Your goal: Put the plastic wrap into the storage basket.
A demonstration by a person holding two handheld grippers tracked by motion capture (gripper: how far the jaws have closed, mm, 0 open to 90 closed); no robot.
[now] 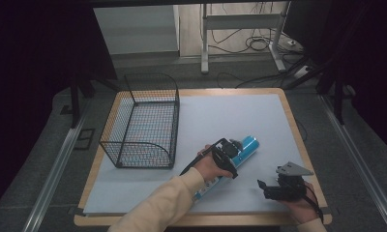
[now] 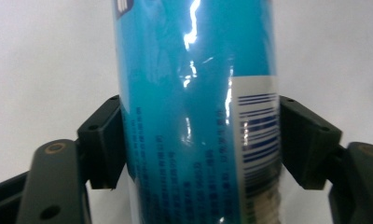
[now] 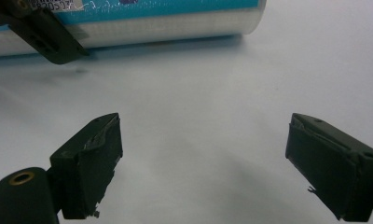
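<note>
Our left gripper point(image 2: 194, 144) clamps the blue tube point(image 2: 198, 107) lying on the white mat point(image 1: 220, 116); its barcode is readable up close only. Our right gripper point(image 3: 203, 163) gapes wide, empty.

Blue tube point(image 2: 194, 116) with barcode, clamped between tool point(image 2: 196, 140) jaws, white surface point(image 2: 44, 60)

Grey carpeted floor point(image 1: 46, 145) around a light wooden table point(image 1: 298, 130) topped with a pale blue-white sheet point(image 1: 230, 116), white metal desk legs point(image 1: 204, 43) and tangled black cables point(image 1: 259, 43) far behind, dark curtains point(image 1: 32, 58) left and right.
</note>
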